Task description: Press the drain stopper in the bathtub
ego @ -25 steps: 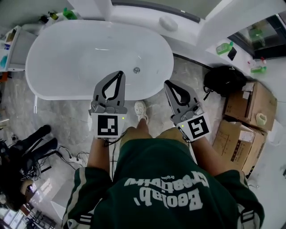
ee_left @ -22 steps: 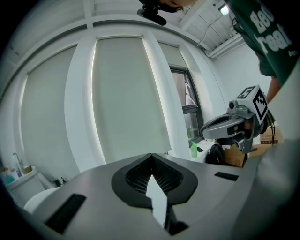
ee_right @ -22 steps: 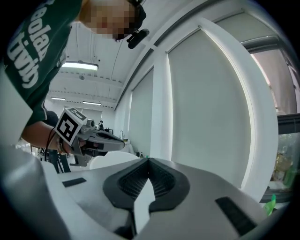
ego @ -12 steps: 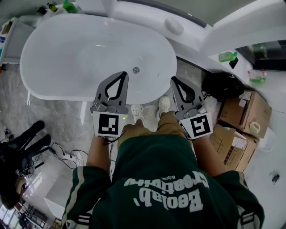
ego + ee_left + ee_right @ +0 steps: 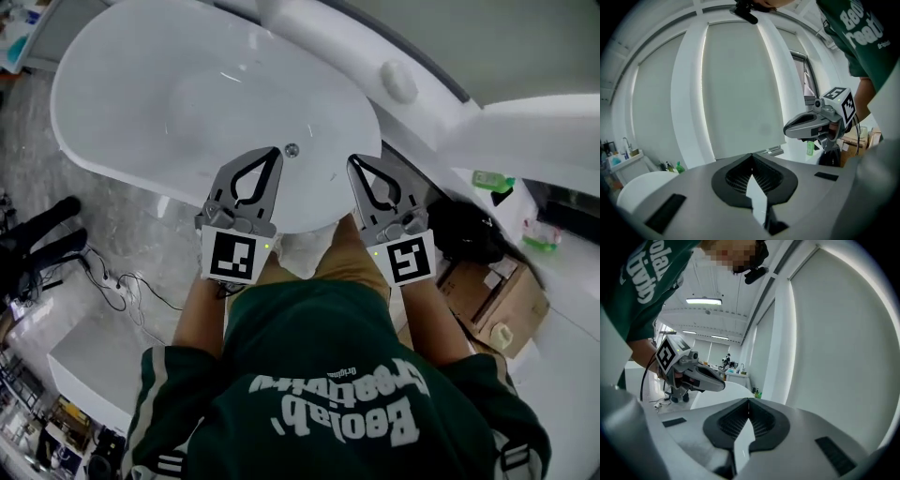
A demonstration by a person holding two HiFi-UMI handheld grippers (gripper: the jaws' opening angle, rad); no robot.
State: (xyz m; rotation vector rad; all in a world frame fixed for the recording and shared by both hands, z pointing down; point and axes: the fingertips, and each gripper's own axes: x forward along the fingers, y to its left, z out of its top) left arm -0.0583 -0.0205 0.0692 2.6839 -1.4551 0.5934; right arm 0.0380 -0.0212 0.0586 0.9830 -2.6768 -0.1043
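Bathtub (image 5: 141, 112), white, oval: far end cut off by the top edge of the head view, near rim partly covered by both grippers. In it is the drain stopper (image 5: 292, 149), small & round, on the tub floor toward the near end. Neither gripper view shows it.

Person's green shirt (image 5: 328, 394) fills the bottom of the head view & hides most of the legs.

Cardboard box (image 5: 487, 291) at R, partly behind the R arm. A small pale item (image 5: 502, 335) sits on it, can't tell what. Black bag (image 5: 459, 225) just beside the box.

L gripper (image 5: 275, 154): jaws closed tip to tip, nothing btwn them. Its tip is just beside the stopper in the head view; height above it can't be judged.

R gripper (image 5: 354, 160): jaws also together, nothing held, over the tub's near rim, a bit apart from the stopper.

Green bottle (image 5: 491, 178) beyond the bag, by the white ledge (image 5: 422, 103) behind the tub.
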